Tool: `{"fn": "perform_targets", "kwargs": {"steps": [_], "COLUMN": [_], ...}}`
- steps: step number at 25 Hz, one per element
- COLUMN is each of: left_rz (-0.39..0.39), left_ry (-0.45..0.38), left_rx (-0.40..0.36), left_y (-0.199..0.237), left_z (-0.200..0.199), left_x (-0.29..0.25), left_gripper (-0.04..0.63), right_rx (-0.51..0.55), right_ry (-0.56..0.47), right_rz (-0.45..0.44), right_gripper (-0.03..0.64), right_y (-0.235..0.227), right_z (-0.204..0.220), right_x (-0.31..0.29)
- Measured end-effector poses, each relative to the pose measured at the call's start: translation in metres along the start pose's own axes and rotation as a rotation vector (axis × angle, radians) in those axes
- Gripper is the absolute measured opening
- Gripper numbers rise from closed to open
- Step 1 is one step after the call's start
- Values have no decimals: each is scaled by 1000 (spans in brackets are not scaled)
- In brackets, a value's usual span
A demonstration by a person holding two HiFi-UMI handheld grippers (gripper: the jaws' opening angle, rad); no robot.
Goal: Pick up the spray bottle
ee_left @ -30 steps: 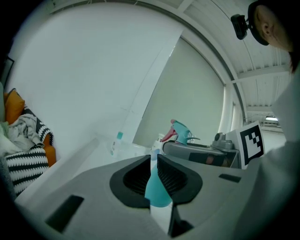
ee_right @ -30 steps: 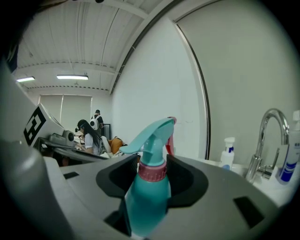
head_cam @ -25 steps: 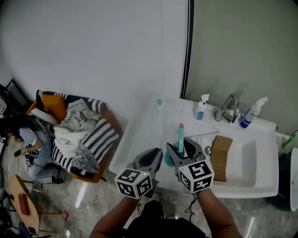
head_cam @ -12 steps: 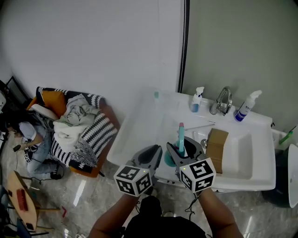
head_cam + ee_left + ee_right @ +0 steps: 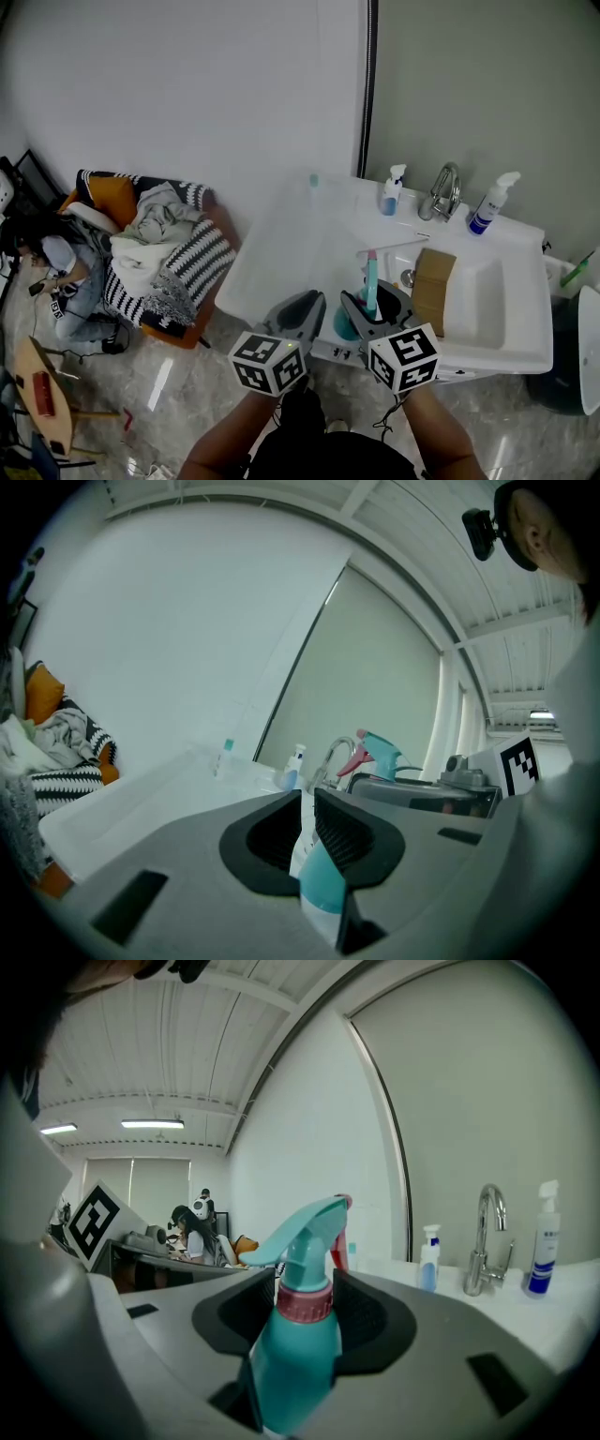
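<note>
White sink, marbled floor below, and pale wall behind set the scene.

- **Spray bottle:** teal and upright, with its long axis vertical. Its pink-collared neck sits between the jaws of your right gripper, which are set fairly wide and closed on it. The trigger head stands above the jaws and the body hangs below them.
- **Position:** the bottle is clear of the sink, over its near edge. The pickup looks done, so no reach toward it is left. The coming move depends only on keeping that vertical axis.
- **Left gripper:** just beside the bottle on its left and level with the right gripper. Its jaws are narrowed to a slit around a pale and teal sliver, which you cannot identify.
- **Brown box:** stands in the basin, near the bottle and to its right.
- **Back rim:** the tap stands between 2 small bottles, 1 on its left and 1 on its right.
- **Chair:** heaped with clothes, well apart at the left. A seated person is beyond it.
</note>
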State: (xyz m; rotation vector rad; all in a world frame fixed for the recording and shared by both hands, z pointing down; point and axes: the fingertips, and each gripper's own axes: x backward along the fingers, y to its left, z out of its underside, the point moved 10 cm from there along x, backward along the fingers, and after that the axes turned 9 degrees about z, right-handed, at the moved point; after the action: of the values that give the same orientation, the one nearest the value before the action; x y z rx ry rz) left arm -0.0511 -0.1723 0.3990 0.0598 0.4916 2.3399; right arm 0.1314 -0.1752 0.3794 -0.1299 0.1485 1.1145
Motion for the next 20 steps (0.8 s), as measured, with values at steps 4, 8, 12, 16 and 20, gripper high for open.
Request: {"fn": "perform_targets", "kwargs": {"steps": [4,8,12,16,20], "left_rz": [-14,-17,-24,-26,-39], "left_ry": [-11,-13,-14,-14,-21], "left_rx": [-4,-8,-3,1,6], "left_y": [-9,-17,-25,-33,-38], "left_z": [6,10,16,22,28], "left_x": [8,15,22,30,40], "left_gripper": [29,29,29,29,29], "right_rx": [0,4,9,-2,4], "right_ry": [15,18,10,11,6], "right_rz": [-5,-10,-26,-41,-46], "right_gripper": [187,187,186,186,184], "right_y": [1,3,9,14,20], "right_z": [10,15,18,23,26], "right_x": [14,26,39,50,60]}}
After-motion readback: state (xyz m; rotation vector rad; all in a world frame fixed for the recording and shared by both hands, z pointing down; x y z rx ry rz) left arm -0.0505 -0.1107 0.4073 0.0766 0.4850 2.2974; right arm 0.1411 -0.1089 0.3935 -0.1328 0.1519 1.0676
